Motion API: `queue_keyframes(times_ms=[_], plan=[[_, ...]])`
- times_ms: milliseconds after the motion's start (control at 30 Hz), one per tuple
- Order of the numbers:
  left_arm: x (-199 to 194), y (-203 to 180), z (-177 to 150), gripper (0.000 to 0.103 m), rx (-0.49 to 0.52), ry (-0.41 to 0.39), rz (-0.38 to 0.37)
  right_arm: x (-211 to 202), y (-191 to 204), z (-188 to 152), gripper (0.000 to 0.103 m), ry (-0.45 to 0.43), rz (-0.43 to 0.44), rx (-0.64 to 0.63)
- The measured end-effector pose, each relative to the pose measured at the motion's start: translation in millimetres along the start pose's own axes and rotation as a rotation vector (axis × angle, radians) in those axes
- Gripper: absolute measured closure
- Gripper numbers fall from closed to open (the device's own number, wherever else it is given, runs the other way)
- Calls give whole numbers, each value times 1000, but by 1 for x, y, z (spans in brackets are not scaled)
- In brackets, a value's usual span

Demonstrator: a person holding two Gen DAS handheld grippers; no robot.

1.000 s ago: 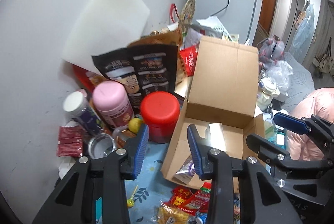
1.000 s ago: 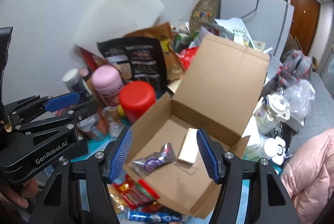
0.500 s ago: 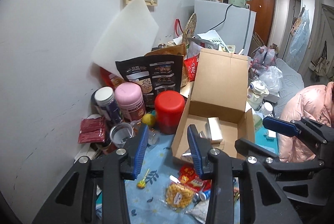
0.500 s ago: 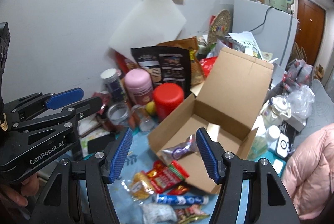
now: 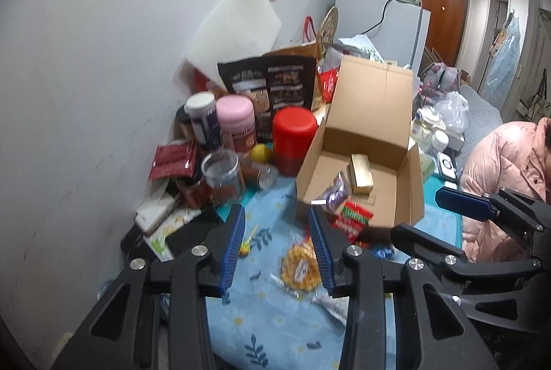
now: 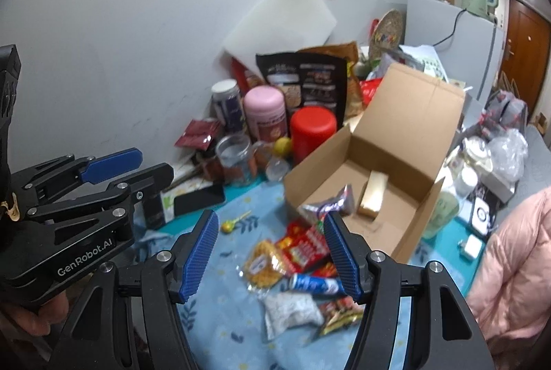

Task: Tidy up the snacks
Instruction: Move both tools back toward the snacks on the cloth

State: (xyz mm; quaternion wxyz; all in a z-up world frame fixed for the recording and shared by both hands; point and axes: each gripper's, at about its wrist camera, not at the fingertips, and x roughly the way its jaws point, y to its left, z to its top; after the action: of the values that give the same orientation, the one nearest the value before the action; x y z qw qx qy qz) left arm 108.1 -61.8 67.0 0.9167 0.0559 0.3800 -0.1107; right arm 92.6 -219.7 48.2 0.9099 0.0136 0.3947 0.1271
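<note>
– Are the tongs holding anything?
– No. The left gripper (image 5: 277,247) and right gripper (image 6: 272,254) both hang apart, empty, above loose snack packets (image 6: 303,247) on the blue cloth (image 6: 220,311).
– And the cardboard box (image 6: 399,142)?
– Open just behind them, a gold bar (image 6: 373,194) and a purple packet (image 6: 330,203) inside

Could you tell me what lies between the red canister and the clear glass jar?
In the right wrist view, a small yellow fruit sits between the red canister and the clear glass jar.
</note>
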Motion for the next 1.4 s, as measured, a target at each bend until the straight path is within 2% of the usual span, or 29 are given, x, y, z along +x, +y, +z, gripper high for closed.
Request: queue_keyframes(times_ms=[333,700,733,800,867,967,1400], plan=[[-5,3,-49,65,-2,58,4,4,17,-52,39,76,27,16],[12,7,-87,65,-46,149,-74,27,22,-96,39,183,40,39],[14,7,-88,65,-43,155,-70,29,22,-99,38,189,38,41],[19,8,-91,65,-37,162,-59,33,22,-102,30,200,30,45],[25,9,-95,65,-32,165,-52,38,21,-105,27,209,24,46],[41,13,-98,65,-52,198,-77,50,17,-111,21,236,18,68],[105,26,-103,65,-102,291,-102,104,-13,-123,14,353,-36,184]])
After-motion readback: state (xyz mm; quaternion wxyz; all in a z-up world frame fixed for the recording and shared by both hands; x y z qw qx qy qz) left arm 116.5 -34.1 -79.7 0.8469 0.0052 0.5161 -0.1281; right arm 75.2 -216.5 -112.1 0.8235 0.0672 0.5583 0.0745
